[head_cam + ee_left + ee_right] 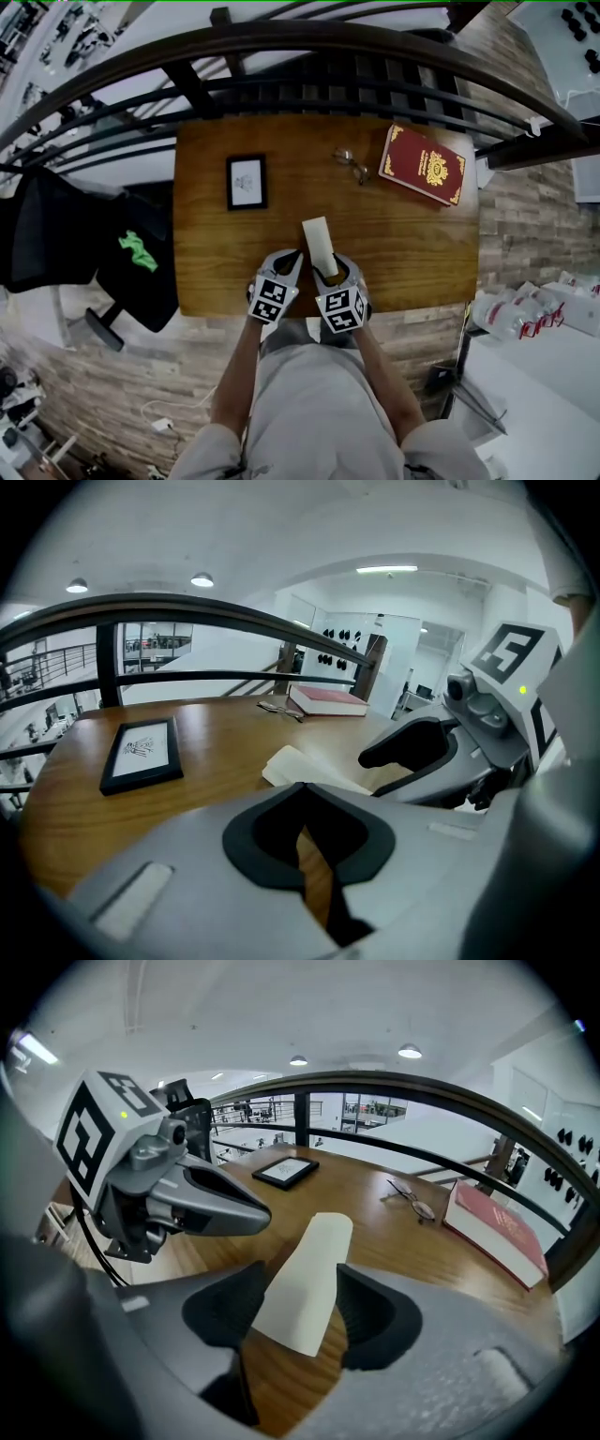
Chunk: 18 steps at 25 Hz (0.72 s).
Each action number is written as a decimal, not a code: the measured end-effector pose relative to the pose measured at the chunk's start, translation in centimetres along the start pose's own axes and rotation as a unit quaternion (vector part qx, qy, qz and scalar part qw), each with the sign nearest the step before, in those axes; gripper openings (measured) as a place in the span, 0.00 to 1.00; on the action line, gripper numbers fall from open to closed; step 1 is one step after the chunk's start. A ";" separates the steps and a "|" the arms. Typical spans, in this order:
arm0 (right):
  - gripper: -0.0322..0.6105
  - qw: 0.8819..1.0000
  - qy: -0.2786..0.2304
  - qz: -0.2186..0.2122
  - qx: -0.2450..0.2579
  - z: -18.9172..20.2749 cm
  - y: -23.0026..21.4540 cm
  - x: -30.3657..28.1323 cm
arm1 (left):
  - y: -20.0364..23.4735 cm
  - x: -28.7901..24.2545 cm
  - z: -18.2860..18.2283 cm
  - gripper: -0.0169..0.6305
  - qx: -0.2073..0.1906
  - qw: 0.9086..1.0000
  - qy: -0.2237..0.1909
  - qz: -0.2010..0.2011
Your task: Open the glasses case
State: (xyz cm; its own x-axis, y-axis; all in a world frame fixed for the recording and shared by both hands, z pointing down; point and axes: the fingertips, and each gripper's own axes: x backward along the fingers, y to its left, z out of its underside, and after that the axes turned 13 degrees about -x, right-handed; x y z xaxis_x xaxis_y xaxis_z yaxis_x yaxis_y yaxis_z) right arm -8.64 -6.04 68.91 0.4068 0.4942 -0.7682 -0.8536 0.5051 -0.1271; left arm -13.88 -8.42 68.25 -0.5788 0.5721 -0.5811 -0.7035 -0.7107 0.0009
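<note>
Along the left half of the table [412, 258], a black picture frame [247, 182] lies flat, set in from the left edge, with bare wood on all sides of it.

At the middle of the near edge, both tools are side by side:
- Left gripper [302, 789]: jaw tips pressed together with nothing between them. It sits just left of the glasses case [319, 242] and is not touching it.
- Glasses case: cream, closed, lying lengthwise from the near edge towards the table centre.
- Right gripper [300, 1290]: jaws spread, one on each side of the near end of the case. No firm pinch on the case is visible.

Beyond the far end of the case, open wood runs to the far edge, where a pair of glasses [352, 165] lies.

A red book [423, 165] lies askew at the far right corner, close to the right edge. The near right quarter of the surface is bare. A dark railing [281, 42] curves just behind the far edge.
</note>
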 end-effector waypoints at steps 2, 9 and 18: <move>0.47 1.000 0.012 0.001 -0.002 0.5 0.1 -0.6 | 0.1 -0.4 0.1 0.06 -0.001 1.000 0.003 0.003; 0.57 0.999 0.039 0.013 -0.009 1.8 0.1 -2.5 | 0.8 -1.3 0.7 0.06 0.004 1.000 0.009 0.008; 0.58 0.997 0.065 0.028 -0.023 2.8 -0.3 -3.5 | 0.9 -1.8 0.8 0.06 0.008 1.000 0.014 0.010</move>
State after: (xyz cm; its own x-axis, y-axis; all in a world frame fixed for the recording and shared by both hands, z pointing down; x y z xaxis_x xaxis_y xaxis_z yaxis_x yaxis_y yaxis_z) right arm -8.87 -5.91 73.39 0.3146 0.4246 -0.8490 -0.8892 0.4448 -0.1071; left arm -13.83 -9.78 70.00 -0.5815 0.5455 -0.6036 -0.6981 -0.7155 0.0259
